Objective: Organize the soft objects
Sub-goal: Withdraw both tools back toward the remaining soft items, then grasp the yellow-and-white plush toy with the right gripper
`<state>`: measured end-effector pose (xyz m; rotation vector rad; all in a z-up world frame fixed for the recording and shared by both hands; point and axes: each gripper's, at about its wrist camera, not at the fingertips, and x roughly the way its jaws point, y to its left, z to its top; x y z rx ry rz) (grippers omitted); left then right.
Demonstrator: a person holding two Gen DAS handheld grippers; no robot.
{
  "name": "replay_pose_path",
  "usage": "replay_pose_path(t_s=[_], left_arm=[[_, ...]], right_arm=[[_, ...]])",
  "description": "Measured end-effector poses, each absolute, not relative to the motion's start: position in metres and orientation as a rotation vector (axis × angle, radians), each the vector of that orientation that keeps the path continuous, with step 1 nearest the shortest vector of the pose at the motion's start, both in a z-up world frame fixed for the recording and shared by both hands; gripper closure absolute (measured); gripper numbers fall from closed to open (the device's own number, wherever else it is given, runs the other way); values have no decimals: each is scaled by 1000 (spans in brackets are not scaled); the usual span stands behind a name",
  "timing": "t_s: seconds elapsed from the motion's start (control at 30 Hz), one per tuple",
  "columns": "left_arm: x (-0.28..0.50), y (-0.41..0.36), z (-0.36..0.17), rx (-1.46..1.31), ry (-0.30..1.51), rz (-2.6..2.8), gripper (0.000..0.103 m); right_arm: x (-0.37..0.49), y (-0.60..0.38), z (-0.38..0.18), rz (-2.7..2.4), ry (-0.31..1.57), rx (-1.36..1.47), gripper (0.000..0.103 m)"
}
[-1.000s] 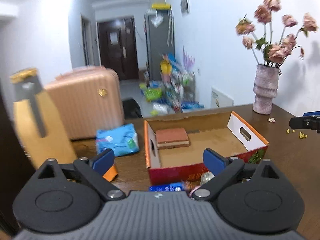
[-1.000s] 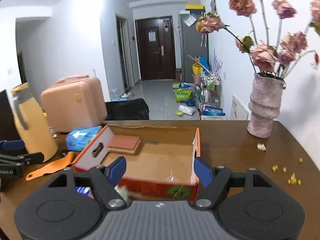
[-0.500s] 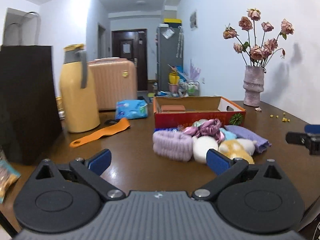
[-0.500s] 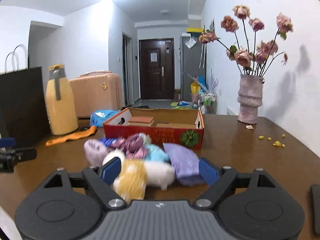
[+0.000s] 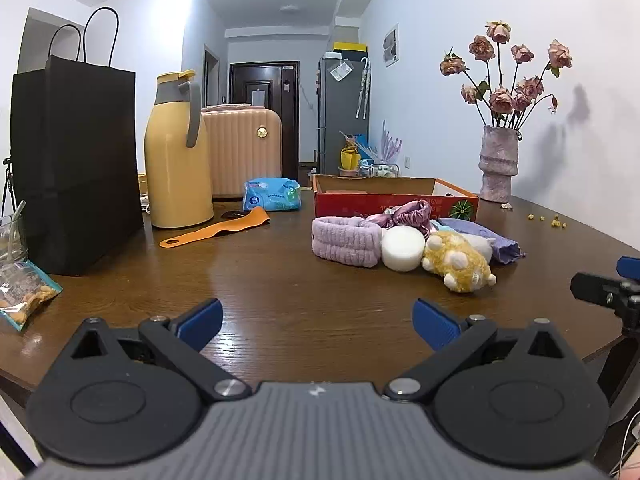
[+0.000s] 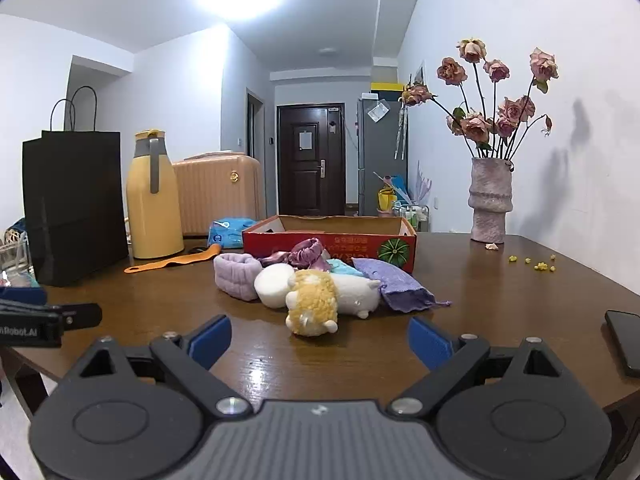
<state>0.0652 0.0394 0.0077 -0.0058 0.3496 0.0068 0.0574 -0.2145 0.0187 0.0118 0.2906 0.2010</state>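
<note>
Hand-held gripper [image 6: 319, 339] near fluffy yellow plush [image 6: 313, 307]

The box [image 6: 328, 236] sits on the table [image 6: 500, 300]. Right in front of the box lies a heap of soft things [image 6: 320, 280], and the plush toy [image 6: 314, 304] is at the front of that heap. Left of the box lie a packet [image 6: 230, 232] and a flat strap [image 6: 172, 262], then the jug [image 6: 154, 200], then the bag [image 6: 74, 204]. Right of the box stands the vase [image 6: 491, 200].
</note>
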Motion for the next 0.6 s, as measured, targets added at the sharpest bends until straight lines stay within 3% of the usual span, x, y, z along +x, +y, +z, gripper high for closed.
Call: replay_pose_path(t_s=[0.6], left_arm=[[103,32,-2,2,405,-15,0]], right_arm=[[103,-206,3,240,371,46,11]])
